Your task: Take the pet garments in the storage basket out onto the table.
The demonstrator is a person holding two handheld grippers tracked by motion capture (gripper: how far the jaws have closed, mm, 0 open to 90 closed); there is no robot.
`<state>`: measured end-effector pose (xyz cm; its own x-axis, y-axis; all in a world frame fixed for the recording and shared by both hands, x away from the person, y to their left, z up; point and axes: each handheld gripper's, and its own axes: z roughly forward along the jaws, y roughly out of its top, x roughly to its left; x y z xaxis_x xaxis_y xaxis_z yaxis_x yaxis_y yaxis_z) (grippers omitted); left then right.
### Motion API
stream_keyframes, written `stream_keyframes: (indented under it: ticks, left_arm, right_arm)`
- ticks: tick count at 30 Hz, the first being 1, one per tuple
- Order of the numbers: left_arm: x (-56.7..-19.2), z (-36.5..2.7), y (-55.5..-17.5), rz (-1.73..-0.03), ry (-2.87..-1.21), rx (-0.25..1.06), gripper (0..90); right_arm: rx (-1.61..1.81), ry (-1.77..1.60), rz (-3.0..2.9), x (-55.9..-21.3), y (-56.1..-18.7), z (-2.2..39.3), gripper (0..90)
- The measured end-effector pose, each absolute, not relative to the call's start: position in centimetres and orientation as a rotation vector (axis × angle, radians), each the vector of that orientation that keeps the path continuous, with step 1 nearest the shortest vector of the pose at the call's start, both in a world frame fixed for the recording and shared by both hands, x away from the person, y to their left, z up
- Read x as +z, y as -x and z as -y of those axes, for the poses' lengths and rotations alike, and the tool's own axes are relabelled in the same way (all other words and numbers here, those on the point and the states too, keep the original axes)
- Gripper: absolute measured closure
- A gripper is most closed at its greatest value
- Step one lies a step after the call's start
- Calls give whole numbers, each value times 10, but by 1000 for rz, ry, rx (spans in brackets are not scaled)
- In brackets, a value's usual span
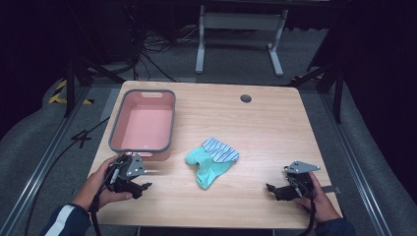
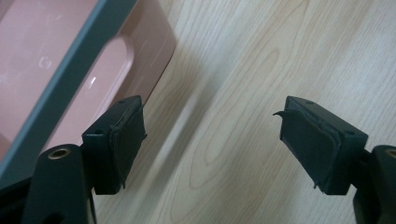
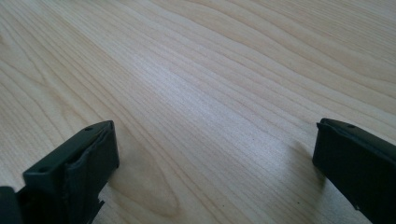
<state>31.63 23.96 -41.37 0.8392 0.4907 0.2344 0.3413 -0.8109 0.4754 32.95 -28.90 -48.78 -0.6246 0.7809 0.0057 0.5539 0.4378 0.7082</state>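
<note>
A pair of socks lies in a heap near the middle of the wooden table: a mint green sock with a blue-and-white striped sock partly over it. At the table's front left, a hand holds my left gripper close to the near corner of a pink bin. Its jaws stand open over bare wood, with the pink bin's wall just beyond the left jaw. At the front right, another hand holds my right gripper, also open with only wood between its jaws. Both grippers are well apart from the socks.
The pink bin has a grey rim and nothing inside it. A round cable hole sits in the table's far right part. A white desk frame and cables stand on the floor behind the table.
</note>
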Motion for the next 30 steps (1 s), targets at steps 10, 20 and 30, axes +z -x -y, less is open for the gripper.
stream_keyframes:
  ticks: [10, 20, 30]
  left_arm:
    - [-428, -266, -316, -704, -2542, 459, 217]
    - [-446, -289, -320, -796, -2515, 426, 217]
    - [-470, -307, -324, -859, -2373, 330, 199]
  right_arm:
    - [989, -1144, -2372, -488, -330, 289, 5]
    - [989, -1144, -2372, -488, -330, 289, 5]
    - [989, -1144, -2372, -488, -330, 289, 5]
